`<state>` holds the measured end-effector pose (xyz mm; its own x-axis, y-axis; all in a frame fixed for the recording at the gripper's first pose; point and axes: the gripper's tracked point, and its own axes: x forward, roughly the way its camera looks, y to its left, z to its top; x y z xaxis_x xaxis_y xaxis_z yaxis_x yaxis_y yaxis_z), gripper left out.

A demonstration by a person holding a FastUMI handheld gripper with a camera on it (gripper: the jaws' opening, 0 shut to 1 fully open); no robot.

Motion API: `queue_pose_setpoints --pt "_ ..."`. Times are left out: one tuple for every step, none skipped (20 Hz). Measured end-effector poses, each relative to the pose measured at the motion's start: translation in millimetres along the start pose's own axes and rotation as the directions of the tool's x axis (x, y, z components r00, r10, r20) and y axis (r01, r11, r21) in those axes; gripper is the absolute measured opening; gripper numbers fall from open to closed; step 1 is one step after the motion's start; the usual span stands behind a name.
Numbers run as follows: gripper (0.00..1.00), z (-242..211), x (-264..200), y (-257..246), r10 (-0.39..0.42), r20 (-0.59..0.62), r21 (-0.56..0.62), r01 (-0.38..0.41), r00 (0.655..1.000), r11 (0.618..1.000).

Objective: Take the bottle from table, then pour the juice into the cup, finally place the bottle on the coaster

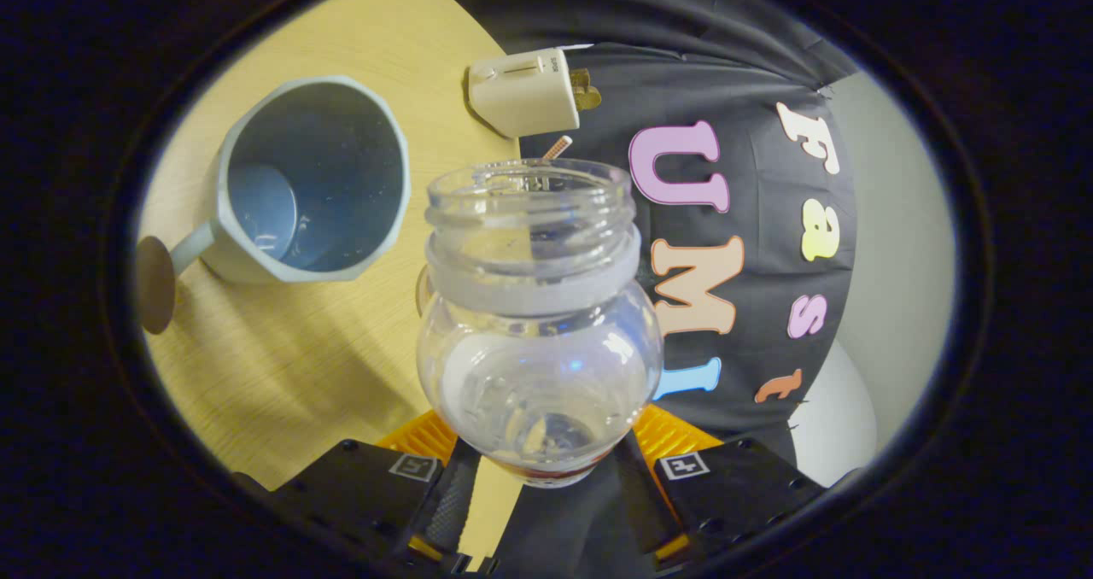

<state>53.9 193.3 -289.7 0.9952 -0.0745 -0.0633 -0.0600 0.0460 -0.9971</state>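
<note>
Gripper view: the tongs [538, 485] are closed on the bottle's [540, 323] base, both fingers pressing it, its open mouth tilted forward; the cup [312, 182] stands on the tabletop [282, 374] at ten o'clock of the mouth; juice may miss the rim, since the mouth sits beside the cup, not over it; a white plug [528, 92] lies at twelve.

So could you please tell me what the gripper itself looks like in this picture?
The gripper has two black, blocky finger bodies, each carrying a small white-bordered square marker on top. Orange ribbed parts sit just ahead of the blocks. The inner pads are black and finely textured. A few small screw holes dot the black housings.
</note>
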Motion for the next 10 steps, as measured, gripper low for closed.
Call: queue_pose_setpoints --pt "0.79 1 -1 -1 -0.004 -0.002 -0.011 0.004 1.000 1.000" --pt "0.79 1 -1 -2 -0.007 -0.005 -0.024 0.007 1.000 1.000" --pt "0.79 0 -1 -3 -0.015 -0.011 -0.036 0.014 1.000 0.999" --pt "0.79 -1 -2 -5 -0.022 -0.017 -0.047 0.022 1.000 0.999" --pt "0.78 0 -2 -6 -0.027 -0.024 -0.056 0.025 0.999 0.998" --pt "0.78 0 -2 -9 -0.032 -0.028 -0.063 0.031 0.999 0.998" --pt "0.78 1 0 -11 -0.036 -0.035 -0.072 0.034 0.999 0.997" --pt "0.78 2 1 -14 -0.037 -0.036 -0.081 0.034 0.999 0.996" --pt "0.78 4 2 -13 -0.033 -0.028 -0.090 0.031 0.999 0.995" --pt "0.78 6 2 -15 -0.039 -0.024 -0.101 0.037 0.999 0.994"
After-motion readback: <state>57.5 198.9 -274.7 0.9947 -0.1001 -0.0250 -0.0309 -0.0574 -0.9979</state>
